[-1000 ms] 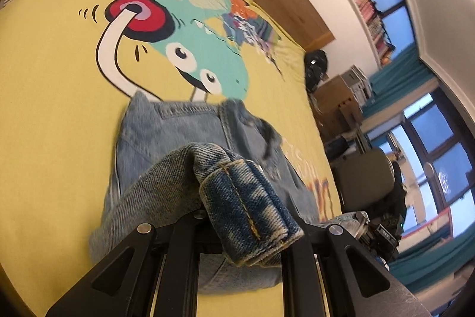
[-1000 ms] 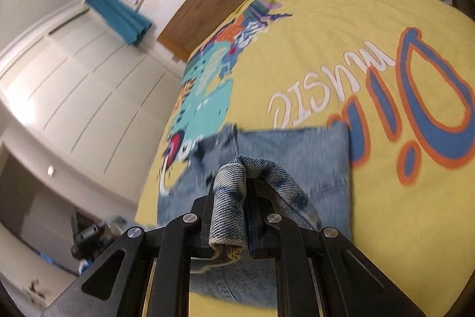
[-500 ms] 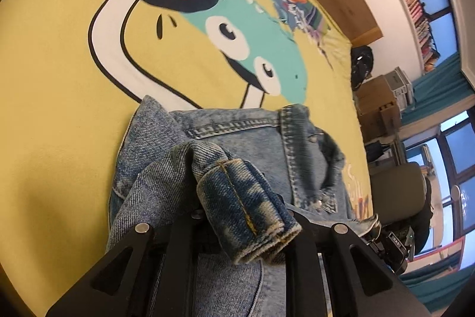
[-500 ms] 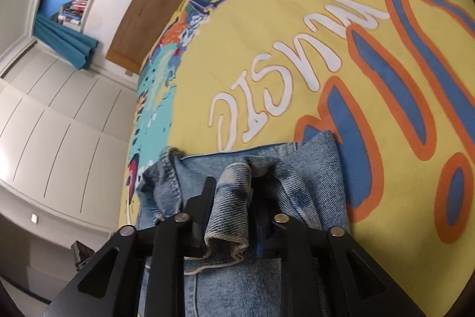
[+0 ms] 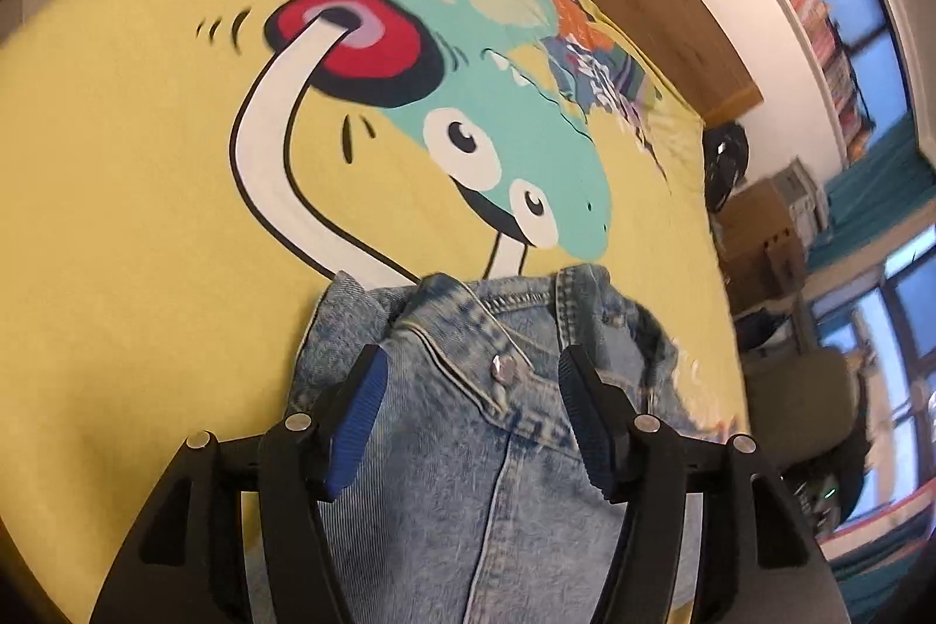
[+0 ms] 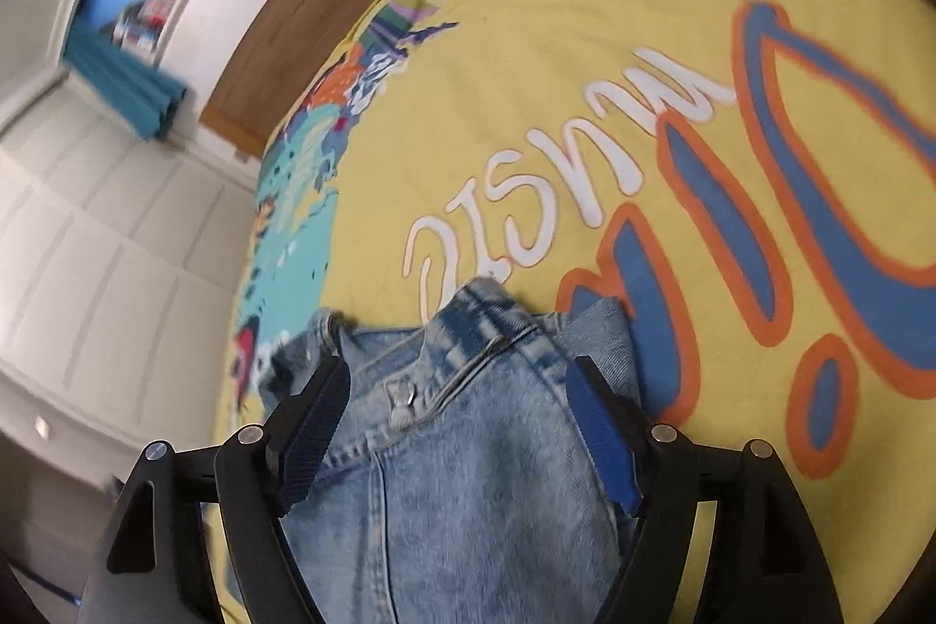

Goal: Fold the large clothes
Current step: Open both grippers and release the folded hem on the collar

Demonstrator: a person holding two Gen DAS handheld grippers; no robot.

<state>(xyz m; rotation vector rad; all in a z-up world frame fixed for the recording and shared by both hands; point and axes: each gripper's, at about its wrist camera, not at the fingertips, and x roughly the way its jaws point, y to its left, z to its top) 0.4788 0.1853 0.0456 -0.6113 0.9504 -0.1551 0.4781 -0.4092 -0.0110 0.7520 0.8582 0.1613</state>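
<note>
In the left wrist view, the left tongs point(image 5: 471, 416) stand open over a denim jacket point(image 5: 468, 448) that lies on a bed under a yellow bedspread point(image 5: 117, 244) printed with a green cartoon creature. The jaws have just been opening, and the cloth now lies below and between them with neither blue pad pressing on it, so the fold looks to have been laid down and let go. One metal button point(image 5: 504, 368) shows on a seam between the jaws. The jacket's far edge sits just short of the creature's snout. In the right wrist view, the right tongs point(image 6: 459, 410) are likewise open. Their jaws have also just been opening, and the jacket point(image 6: 468, 478) lies beneath them, free of both pads, with its far edge touching the white lettering on the bedspread point(image 6: 585, 10). One button point(image 6: 401, 399) shows here too, near the left jaw; whether it is the same one I cannot tell. I judge the step to be the release after bringing an edge over. The next move calls for lifting both tongs clear without dragging the denim, then finding the next edge to pinch or smoothing the fold flat. By count: one jacket, one bed, two tongs, one button in each view.
</note>
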